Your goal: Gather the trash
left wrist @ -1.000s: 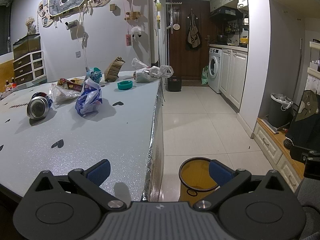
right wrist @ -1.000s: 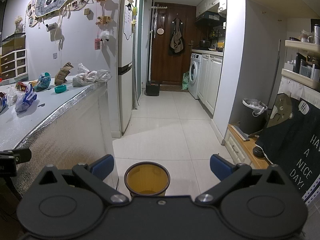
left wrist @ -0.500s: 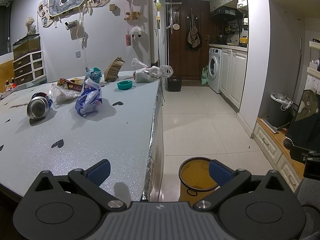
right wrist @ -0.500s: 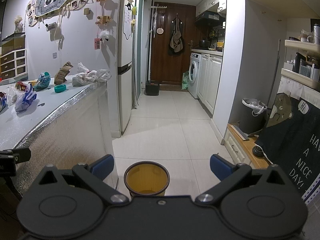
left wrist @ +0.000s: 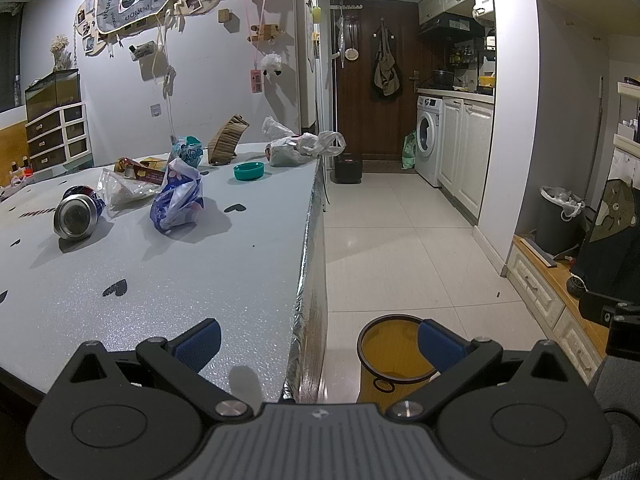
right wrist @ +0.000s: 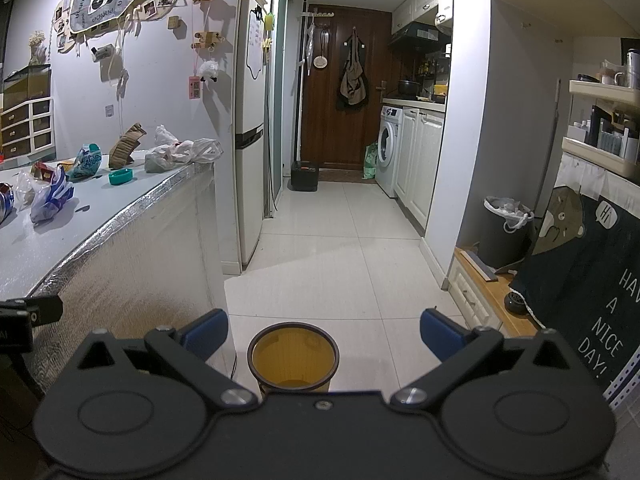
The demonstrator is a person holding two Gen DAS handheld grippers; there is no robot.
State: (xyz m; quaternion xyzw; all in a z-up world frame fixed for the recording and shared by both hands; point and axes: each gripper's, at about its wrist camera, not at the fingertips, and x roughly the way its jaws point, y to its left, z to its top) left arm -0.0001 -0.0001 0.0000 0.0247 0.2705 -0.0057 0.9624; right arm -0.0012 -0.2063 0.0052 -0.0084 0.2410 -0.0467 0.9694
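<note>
clearly the left gripper point(left wrist: 318, 338), released and empty, was nearer the can point(left wrist: 76, 216), lying ahead-left on the desk point(left wrist: 192, 272); the right gripper point(right wrist: 324, 330) gaped over the bin point(right wrist: 293, 354).

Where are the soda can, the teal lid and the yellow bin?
soda can point(left wrist: 76, 222), left wrist view, its round metal end.
teal lid point(left wrist: 249, 171), left wrist view, its top.
yellow bin point(right wrist: 294, 354), right wrist view, inner wall.

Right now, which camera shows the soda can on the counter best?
The left wrist view: the soda can lies on its side, base toward the camera, fully visible. The right wrist view catches only a sliver at its left edge.
</note>
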